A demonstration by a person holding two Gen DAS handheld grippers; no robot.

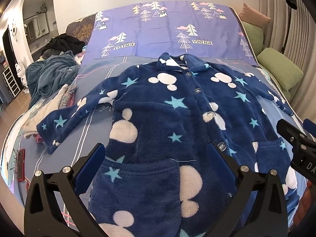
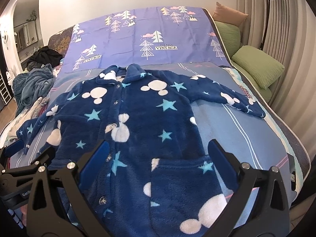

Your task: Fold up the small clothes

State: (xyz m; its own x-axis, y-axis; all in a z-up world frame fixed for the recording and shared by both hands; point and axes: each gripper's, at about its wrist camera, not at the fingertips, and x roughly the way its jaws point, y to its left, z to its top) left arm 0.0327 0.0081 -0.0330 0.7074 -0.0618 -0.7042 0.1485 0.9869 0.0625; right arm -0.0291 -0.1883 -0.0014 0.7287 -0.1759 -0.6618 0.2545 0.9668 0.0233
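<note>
A small dark blue fleece jacket (image 1: 169, 122) with white mouse heads and light blue stars lies flat, buttoned and face up on the bed, sleeves spread to both sides. It also shows in the right wrist view (image 2: 142, 122). My left gripper (image 1: 156, 158) is open above the jacket's lower left pocket, holding nothing. My right gripper (image 2: 158, 156) is open above the lower right pocket, holding nothing. The right gripper shows at the right edge of the left wrist view (image 1: 296, 138). The left gripper shows at the left edge of the right wrist view (image 2: 27, 160).
The bed has a striped blue sheet (image 1: 94, 130) and a purple tree-print cover (image 1: 162, 31) at the far end. A pile of clothes (image 1: 51, 73) lies on the left. Green pillows (image 1: 278, 69) lie along the right. A red item (image 1: 20, 164) lies at the near left.
</note>
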